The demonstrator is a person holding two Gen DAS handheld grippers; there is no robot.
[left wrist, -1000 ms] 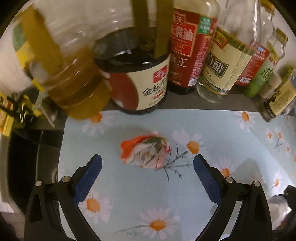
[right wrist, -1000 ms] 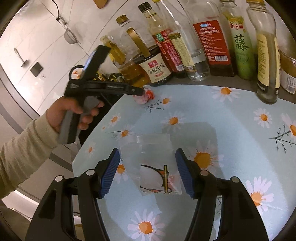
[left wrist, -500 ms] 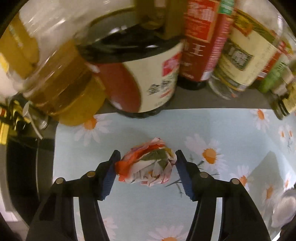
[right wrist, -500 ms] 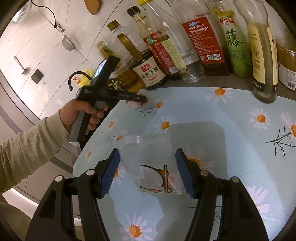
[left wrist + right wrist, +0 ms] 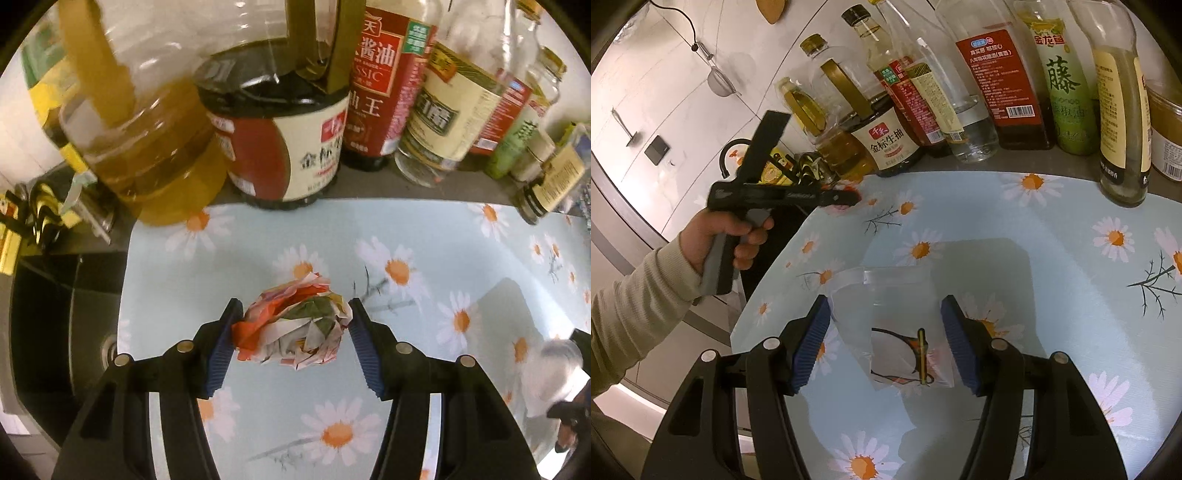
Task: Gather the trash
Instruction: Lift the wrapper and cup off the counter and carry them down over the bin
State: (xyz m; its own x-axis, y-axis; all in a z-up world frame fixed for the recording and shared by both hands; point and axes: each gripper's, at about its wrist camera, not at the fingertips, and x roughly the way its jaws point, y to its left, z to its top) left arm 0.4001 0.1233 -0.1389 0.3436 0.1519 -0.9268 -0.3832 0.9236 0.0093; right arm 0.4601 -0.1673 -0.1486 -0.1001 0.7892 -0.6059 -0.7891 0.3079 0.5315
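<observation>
A crumpled red, white and green paper wrapper point(image 5: 295, 325) sits between the blue pads of my left gripper point(image 5: 293, 334), which is shut on it just above the daisy-print mat point(image 5: 424, 258). The left gripper also shows in the right wrist view point(image 5: 846, 199), near the mat's far left corner. My right gripper point(image 5: 884, 347) is shut on a clear plastic bag point(image 5: 890, 325) with a printed picture, held over the mat point(image 5: 1052, 240).
A row of oil, soy sauce and vinegar bottles point(image 5: 288, 140) stands along the back edge of the mat, also in the right wrist view point(image 5: 997, 92). A dark sink point(image 5: 55, 314) lies to the left. A jar point(image 5: 1165, 136) stands at the far right.
My left gripper moved forward over the crumpled wrapper, closed on it and has drawn it back a little from the bottles. My right gripper holds the bag as before.
</observation>
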